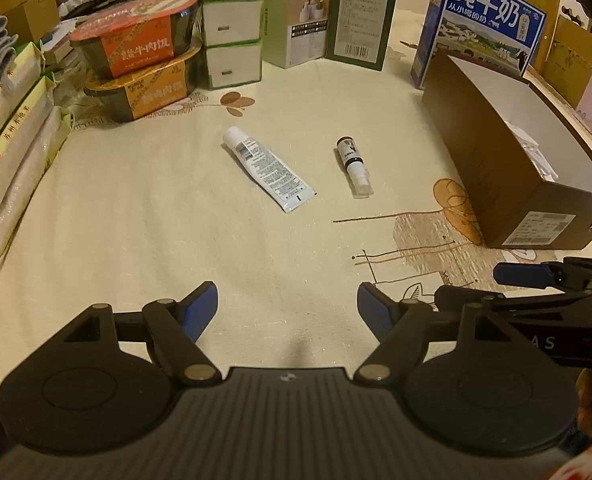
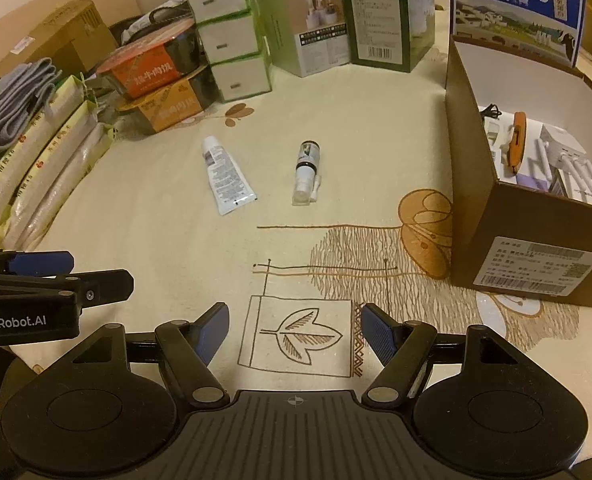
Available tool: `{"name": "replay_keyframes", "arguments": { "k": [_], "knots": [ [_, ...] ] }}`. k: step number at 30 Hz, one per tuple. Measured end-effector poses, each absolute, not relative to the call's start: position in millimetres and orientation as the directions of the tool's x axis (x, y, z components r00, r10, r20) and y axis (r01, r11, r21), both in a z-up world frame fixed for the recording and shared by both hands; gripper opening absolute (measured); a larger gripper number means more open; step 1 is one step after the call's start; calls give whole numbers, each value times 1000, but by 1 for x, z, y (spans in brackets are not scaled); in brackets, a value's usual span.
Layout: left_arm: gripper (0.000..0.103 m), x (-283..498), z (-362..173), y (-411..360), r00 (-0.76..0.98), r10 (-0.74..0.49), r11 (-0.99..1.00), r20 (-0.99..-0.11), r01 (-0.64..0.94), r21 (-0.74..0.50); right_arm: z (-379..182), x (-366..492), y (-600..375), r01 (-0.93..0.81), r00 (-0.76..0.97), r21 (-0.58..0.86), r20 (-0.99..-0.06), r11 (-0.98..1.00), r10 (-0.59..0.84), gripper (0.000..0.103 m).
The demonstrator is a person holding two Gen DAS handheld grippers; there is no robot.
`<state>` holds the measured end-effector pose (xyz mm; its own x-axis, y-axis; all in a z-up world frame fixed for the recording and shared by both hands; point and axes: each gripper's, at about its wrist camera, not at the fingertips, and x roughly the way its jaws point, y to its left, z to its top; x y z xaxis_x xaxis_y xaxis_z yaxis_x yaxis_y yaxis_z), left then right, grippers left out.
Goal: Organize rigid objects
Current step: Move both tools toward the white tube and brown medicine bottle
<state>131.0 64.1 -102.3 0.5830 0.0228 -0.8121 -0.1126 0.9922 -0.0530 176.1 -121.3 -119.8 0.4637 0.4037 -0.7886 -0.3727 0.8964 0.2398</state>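
Nearest the cameras, the left gripper [image 1: 287,307] is held wide apart over the cream tablecloth [image 1: 136,208], its blue pads [image 1: 202,310] empty and touching nothing. The right gripper [image 2: 296,326] is likewise spread wide above a leaf motif [image 2: 301,334] printed on the cloth, with nothing between its fingers. Each tool is seen from the other's camera, side by side at the near edge of the table.

Beyond the grippers, past the printed lines, two loose items are laid flat on the cloth to the left of the brown cardboard box [image 2: 471,184]. The small spray bottle [image 1: 354,167] is seen nearer the box, its dark end pointing away and its clear cap toward the cameras. The white tube [image 1: 266,168] is laid just left of the bottle, apart from it, with its cap at the far end and its crimped end near. Open cloth is left between both tools and these two items.

The box itself is set open-topped; an orange-handled tool [image 2: 516,136] and white items [image 2: 567,164] are visible inside it from the right wrist view.

Behind the box, a blue milk carton [image 1: 483,20] is stood upright. Far left of the box, a dark green carton [image 1: 359,20], a pale green carton [image 1: 292,20], stacked white boxes [image 1: 234,24] and two stacked meal tubs [image 1: 140,68] are lined along the back, and packets of rice [image 1: 12,152] are piled along the left edge.
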Motion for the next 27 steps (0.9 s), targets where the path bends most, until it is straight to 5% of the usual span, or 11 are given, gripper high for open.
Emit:
{"name": "replay_keyframes", "arguments": {
  "k": [27],
  "knots": [
    [70, 229, -154, 97, 629, 15, 983, -777, -150, -103, -165, 284, -82, -363, 557, 205, -735, 909, 388, 69]
  ]
}}
